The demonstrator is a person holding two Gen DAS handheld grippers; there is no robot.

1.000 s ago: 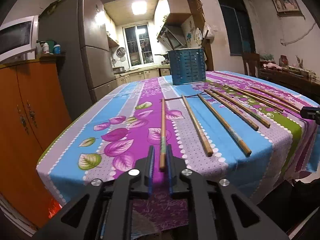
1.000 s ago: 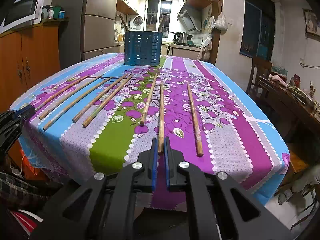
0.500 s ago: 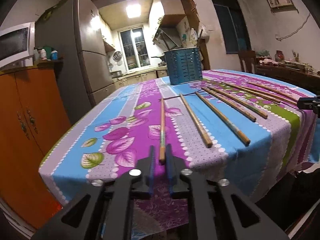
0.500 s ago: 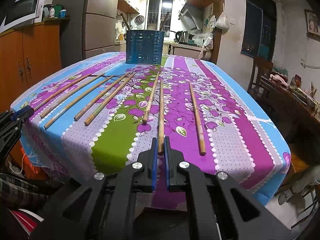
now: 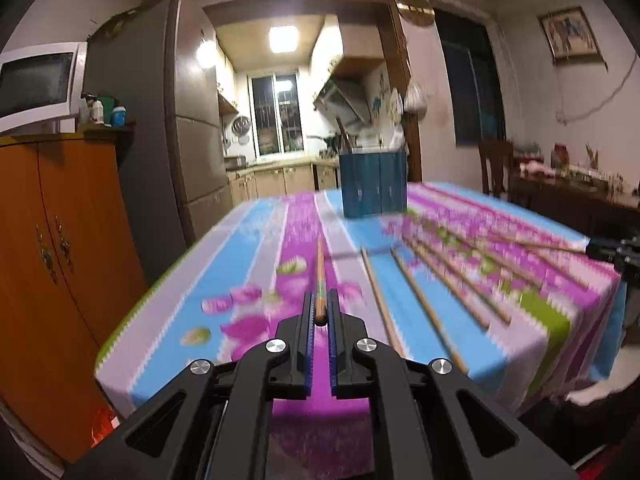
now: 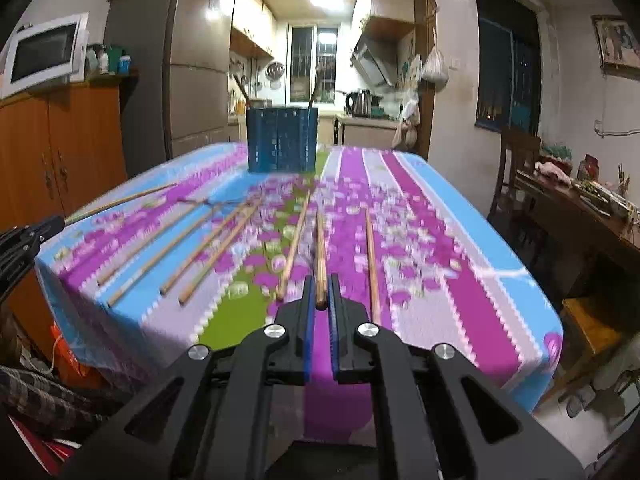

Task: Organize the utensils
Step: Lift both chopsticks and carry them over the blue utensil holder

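Note:
My left gripper (image 5: 319, 309) is shut on the near end of a wooden chopstick (image 5: 319, 276) and holds it raised, pointing toward the blue slotted utensil holder (image 5: 373, 183) at the table's far end. My right gripper (image 6: 320, 294) is shut on another wooden chopstick (image 6: 320, 256), also lifted and pointing at the holder (image 6: 282, 139). Several more chopsticks (image 6: 204, 252) lie side by side on the flowered tablecloth (image 6: 440, 272). The holder has sticks standing in it.
An orange cabinet (image 5: 60, 256) with a microwave (image 5: 36, 84) stands left of the table, a grey fridge (image 5: 160, 128) behind it. A dark side table (image 6: 580, 216) and a chair (image 6: 516, 168) stand at the right. The left gripper shows at the right view's left edge (image 6: 24, 240).
Both grippers have lifted their chopsticks off the cloth and risen. The table looks lower and the views are blurred by motion.

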